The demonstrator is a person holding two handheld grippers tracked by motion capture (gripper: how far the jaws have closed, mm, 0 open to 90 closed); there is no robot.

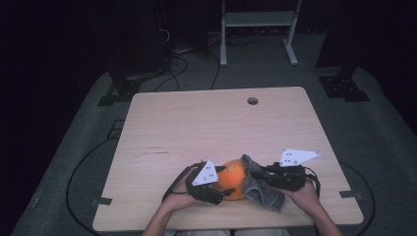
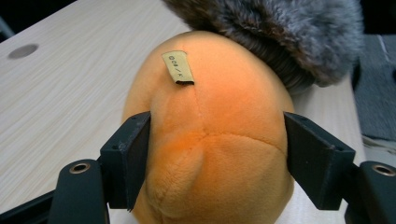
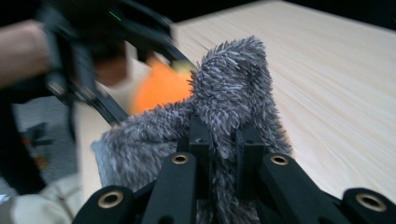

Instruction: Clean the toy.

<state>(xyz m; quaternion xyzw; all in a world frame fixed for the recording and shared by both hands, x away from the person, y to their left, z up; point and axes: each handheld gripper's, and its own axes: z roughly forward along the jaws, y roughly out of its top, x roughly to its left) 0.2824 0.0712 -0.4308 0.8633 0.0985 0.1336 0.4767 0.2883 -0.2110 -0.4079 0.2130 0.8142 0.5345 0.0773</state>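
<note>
Left gripper [image 1: 221, 189] straddles orange plush toy [image 2: 210, 149], which lies at table's [image 1: 206, 123] near edge, between both hands. Jaws bracket its flanks; left pad seems to dent the plush, right pad sits just at the surface, so a light clasp at most. Paper tag [image 2: 178, 67] sits on top. Grey furry cover [image 3: 224, 112] drapes over toy's far end. Right gripper [image 3: 223, 144] is clenched on a pinch of that fur. To do it well, likely: firm up left hold, keep toy pinned, draw fur with right hand steadily along toy's axis, no jerking.
</note>
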